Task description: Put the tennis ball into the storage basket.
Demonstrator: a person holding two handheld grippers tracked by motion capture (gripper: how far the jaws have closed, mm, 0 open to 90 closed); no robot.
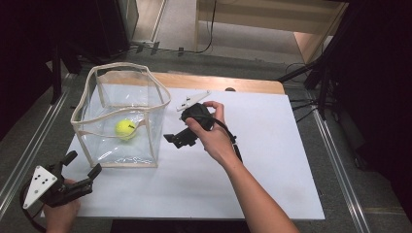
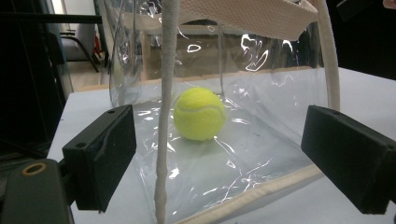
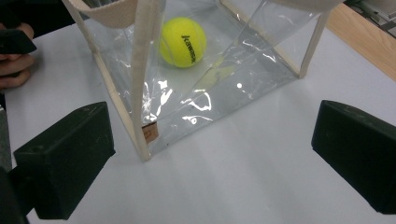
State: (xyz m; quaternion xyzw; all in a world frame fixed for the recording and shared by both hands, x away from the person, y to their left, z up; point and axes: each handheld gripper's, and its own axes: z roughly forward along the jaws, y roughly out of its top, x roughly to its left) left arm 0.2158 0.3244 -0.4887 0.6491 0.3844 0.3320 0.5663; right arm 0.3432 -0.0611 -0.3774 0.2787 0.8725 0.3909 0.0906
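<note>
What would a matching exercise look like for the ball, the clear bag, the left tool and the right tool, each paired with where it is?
Things:
1. tennis ball
2. clear bag
3. left tool
4. right tool

Places:
A. open, beside the bag's right wall
B. standing on the white board
C. open, at the table's near left corner
D. on the bag's floor

Pairs: 1-D, 2-B, 3-C, 4-A
</note>
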